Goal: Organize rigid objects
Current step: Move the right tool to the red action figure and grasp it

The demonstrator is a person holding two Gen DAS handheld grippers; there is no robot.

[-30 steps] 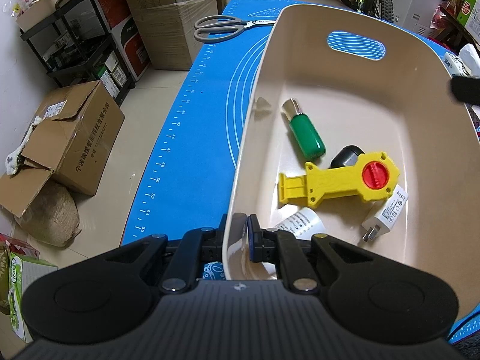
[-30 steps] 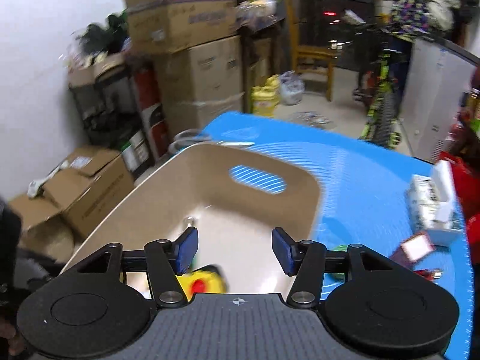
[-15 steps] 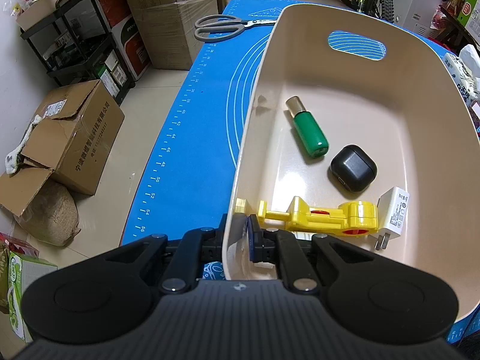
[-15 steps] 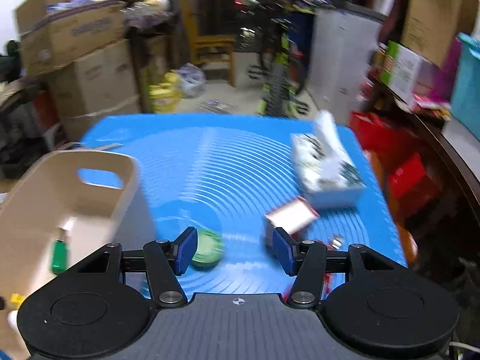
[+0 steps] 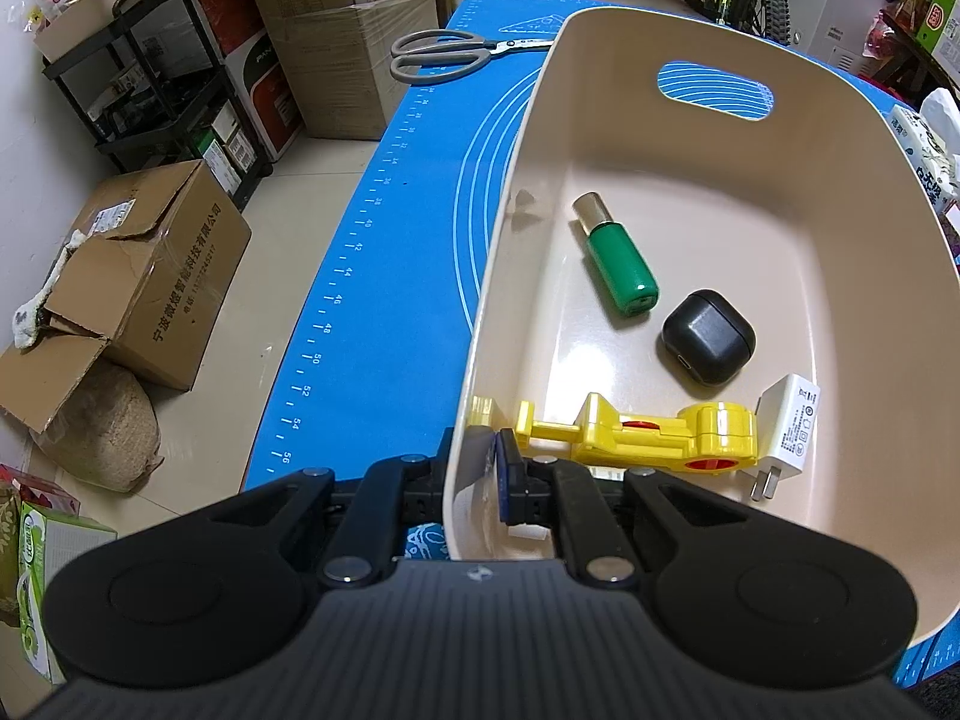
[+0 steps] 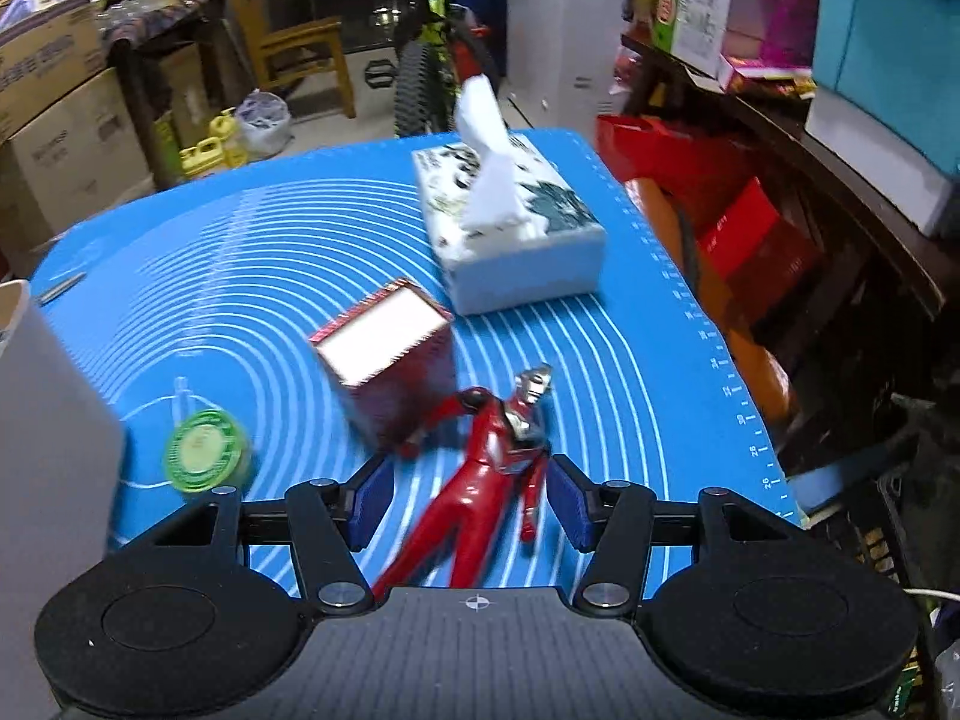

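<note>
My left gripper is shut on the near rim of the beige bin. In the bin lie a green bottle, a black case, a yellow tool and a white charger. My right gripper is open above a red hero figure that lies on the blue mat between its fingers. A dark red box and a green round tin sit just beyond.
A tissue box stands at the mat's far right. Scissors lie on the mat left of the bin. The bin's wall shows at the left of the right wrist view. Cardboard boxes and shelves surround the table.
My right gripper has swung from over the bin to the right and come down over the red figure. The yellow tool fell into the bin and settled by the near wall.
</note>
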